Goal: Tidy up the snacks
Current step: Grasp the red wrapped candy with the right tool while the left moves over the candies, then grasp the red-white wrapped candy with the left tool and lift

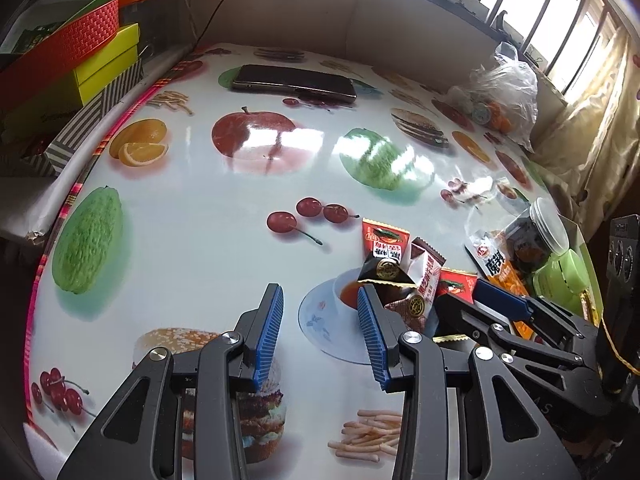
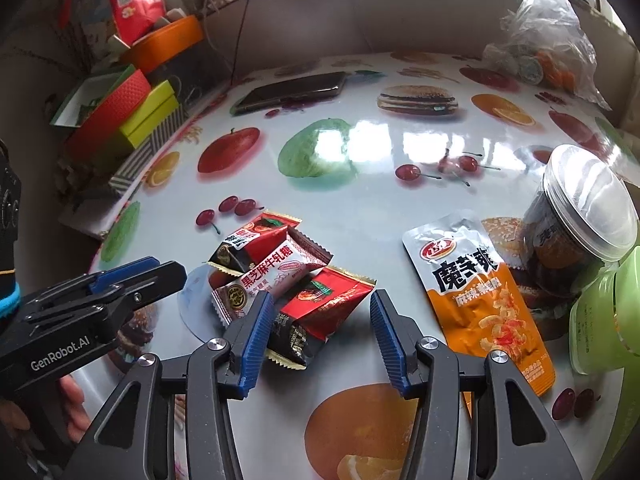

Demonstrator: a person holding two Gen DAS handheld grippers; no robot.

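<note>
Both grippers spread and empty: right gripper (image 2: 318, 336) straddles overlapping packets (image 2: 280, 276), so closing risks pinching two; left gripper (image 1: 320, 332) crowds alongside.

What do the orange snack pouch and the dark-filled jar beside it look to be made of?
Orange snack pouch: glossy plastic or foil film, judging by its silvery crinkled top and flat sealed edges.
Jar: clear plastic by the look, possibly glass; dark contents show through, under a translucent whitish ridged lid.
</note>
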